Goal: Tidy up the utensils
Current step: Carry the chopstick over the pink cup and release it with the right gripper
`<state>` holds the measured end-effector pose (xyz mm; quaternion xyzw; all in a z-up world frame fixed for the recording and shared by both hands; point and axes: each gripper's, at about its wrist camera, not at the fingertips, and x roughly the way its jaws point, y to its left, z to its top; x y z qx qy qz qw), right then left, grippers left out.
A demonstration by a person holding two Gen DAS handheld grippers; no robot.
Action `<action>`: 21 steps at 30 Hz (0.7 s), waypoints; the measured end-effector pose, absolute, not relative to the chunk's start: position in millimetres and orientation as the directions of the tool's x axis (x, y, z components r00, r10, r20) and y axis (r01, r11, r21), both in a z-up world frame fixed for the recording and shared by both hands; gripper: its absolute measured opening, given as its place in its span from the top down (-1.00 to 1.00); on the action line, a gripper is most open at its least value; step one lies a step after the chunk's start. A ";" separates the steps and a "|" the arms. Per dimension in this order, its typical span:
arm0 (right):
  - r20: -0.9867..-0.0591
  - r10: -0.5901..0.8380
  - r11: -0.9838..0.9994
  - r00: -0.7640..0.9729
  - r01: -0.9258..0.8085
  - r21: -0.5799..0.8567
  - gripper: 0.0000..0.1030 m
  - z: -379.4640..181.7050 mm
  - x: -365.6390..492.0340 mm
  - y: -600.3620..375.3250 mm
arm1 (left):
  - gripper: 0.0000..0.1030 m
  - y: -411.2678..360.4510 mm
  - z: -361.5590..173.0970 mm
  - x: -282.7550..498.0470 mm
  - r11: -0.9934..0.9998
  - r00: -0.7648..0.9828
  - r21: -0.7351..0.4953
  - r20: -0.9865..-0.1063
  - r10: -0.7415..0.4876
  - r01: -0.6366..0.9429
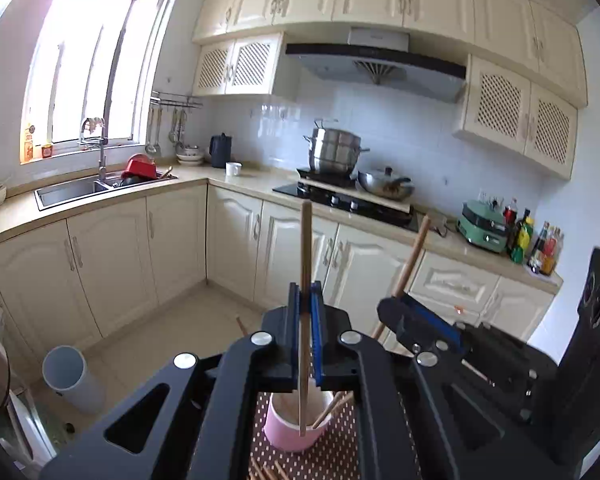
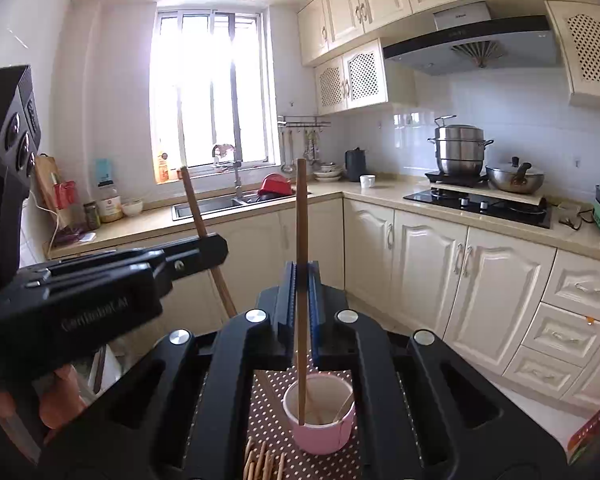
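Observation:
My left gripper [image 1: 305, 300] is shut on a wooden chopstick [image 1: 306, 248] held upright, its lower end inside the pink cup [image 1: 294, 428]. My right gripper [image 2: 301, 280] is shut on another wooden chopstick [image 2: 301, 216], also upright with its lower end in the pink cup [image 2: 320, 432]. The cup stands on a brown polka-dot mat [image 2: 268, 412]. Each gripper shows in the other's view: the right one [image 1: 420, 320] with its stick, the left one [image 2: 204, 248] with its stick. More chopsticks [image 2: 260, 464] lie on the mat in front of the cup, and some lean inside the cup [image 1: 332, 408].
A kitchen lies beyond: sink [image 1: 72, 192] under the window, stove [image 1: 348, 200] with a steamer pot [image 1: 334, 150] and a wok, bottles [image 1: 540, 244] at the right. A grey bin [image 1: 66, 372] stands on the floor at the left.

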<state>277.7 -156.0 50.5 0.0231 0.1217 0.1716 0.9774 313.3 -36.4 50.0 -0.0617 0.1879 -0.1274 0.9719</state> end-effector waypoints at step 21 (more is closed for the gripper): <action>-0.341 0.318 0.947 0.885 -0.317 0.061 0.88 -1.9 299.4 -152.5 | 0.89 -41.9 -13.6 341.7 0.970 0.862 -0.118 -0.443 -0.245 0.215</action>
